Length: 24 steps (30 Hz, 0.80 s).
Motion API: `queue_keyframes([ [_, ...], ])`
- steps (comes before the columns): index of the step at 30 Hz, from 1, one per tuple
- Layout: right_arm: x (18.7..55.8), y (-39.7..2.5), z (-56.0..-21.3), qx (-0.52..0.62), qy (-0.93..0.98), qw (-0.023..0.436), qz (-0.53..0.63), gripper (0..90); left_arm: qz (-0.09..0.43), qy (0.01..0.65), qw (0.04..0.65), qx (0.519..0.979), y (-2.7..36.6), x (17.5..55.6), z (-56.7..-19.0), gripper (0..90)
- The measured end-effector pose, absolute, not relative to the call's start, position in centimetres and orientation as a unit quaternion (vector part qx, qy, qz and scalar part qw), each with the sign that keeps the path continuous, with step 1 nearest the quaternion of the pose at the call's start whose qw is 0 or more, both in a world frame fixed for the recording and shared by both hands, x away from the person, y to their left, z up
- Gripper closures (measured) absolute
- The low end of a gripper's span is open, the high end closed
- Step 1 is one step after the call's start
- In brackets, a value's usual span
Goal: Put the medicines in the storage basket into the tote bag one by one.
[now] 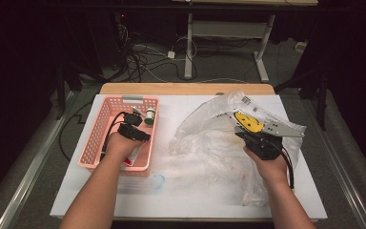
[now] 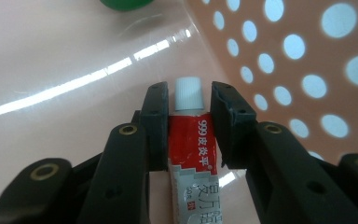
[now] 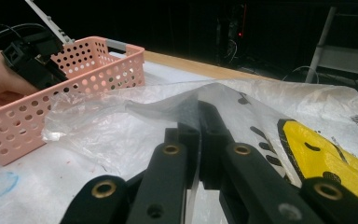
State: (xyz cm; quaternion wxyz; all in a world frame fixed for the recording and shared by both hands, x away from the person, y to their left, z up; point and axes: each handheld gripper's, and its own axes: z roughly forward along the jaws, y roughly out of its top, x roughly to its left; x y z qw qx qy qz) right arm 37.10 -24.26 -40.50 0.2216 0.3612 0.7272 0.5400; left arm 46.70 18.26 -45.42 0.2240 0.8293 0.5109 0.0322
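Note:
A red and white ointment tube point(image 2: 191, 140) with a white ribbed cap lies on the floor of the pink perforated basket point(image 1: 93, 138). My left gripper point(image 2: 189, 100) is inside the basket, its jaws pressed on both sides of the tube just below the cap. In the high view the left gripper point(image 1: 143, 136) is above the tube point(image 1: 134, 153). My right gripper point(image 3: 199, 116) is shut on a fold of the clear plastic bag point(image 3: 121, 126). That bag point(image 1: 209, 143) spreads over the table's right half and carries a yellow smiley print point(image 1: 248, 122), with the right gripper point(image 1: 245, 136) at its right side.
A small white bottle with a green cap point(image 1: 150, 116) stands at the basket's far right corner. The white table cover point(image 1: 76, 186) has a blue ring mark point(image 1: 157, 180) near the front. A wooden edge point(image 1: 186, 88) runs along the back. Cables and desk legs lie beyond.

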Motion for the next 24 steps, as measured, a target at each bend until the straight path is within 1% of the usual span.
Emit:
queue_keyframes([
  [1, 37.1, -24.3, -40.5, 0.36, 0.729, 0.222, 0.539, 90.0, 0.023, 0.512, 0.227, 0.828, 18.4, 46.7, -45.2, 59.0],
  [2, 37.1, -24.3, -40.5, 0.36, 0.728, 0.221, 0.539, 90.0, 0.023, 0.512, 0.227, 0.828, 18.4, 46.7, -45.2, 55.0],
  [3, 37.1, -24.3, -40.5, 0.36, 0.728, 0.221, 0.539, 90.0, 0.024, 0.511, 0.223, 0.83, 18.5, 46.6, -45.0, 55.0],
  [5, 37.1, -24.4, -40.5, 0.361, 0.727, 0.221, 0.54, 90.0, 0.03, 0.513, 0.216, 0.83, 18.5, 46.4, -44.9, 48.7],
  [6, 37.1, -24.4, -40.5, 0.361, 0.726, 0.221, 0.541, 90.0, 0.032, 0.511, 0.203, 0.835, 18.3, 46.3, -44.9, 47.0],
  [7, 37.1, -24.3, -40.5, 0.361, 0.726, 0.221, 0.542, 90.0, 0.033, 0.506, 0.175, 0.844, 18.0, 46.1, -45.2, 46.3],
  [9, 37.1, -24.2, -40.5, 0.359, 0.728, 0.221, 0.541, 90.0, 0.032, 0.505, 0.172, 0.845, 17.9, 46.0, -45.3, 46.3],
  [11, 37.0, -24.2, -40.4, 0.359, 0.727, 0.221, 0.542, 90.0, 0.035, 0.502, 0.168, 0.847, 17.8, 45.9, -45.3, 48.9],
  [13, 37.0, -24.2, -40.4, 0.357, 0.727, 0.221, 0.543, 90.0, 0.033, 0.501, 0.169, 0.848, 17.7, 45.9, -45.3, 52.6],
  [16, 37.0, -24.2, -40.4, 0.359, 0.727, 0.222, 0.542, 90.0, 0.037, 0.499, 0.169, 0.849, 17.5, 45.9, -45.3, 62.9],
  [17, 37.0, -24.2, -40.4, 0.359, 0.726, 0.221, 0.543, 90.0, 0.037, 0.497, 0.17, 0.85, 17.5, 45.9, -45.2, 64.3],
  [24, 36.9, -24.4, -40.3, 0.36, 0.725, 0.222, 0.544, 90.0, 0.048, 0.496, 0.176, 0.849, 17.5, 45.6, -44.7, 66.1],
])
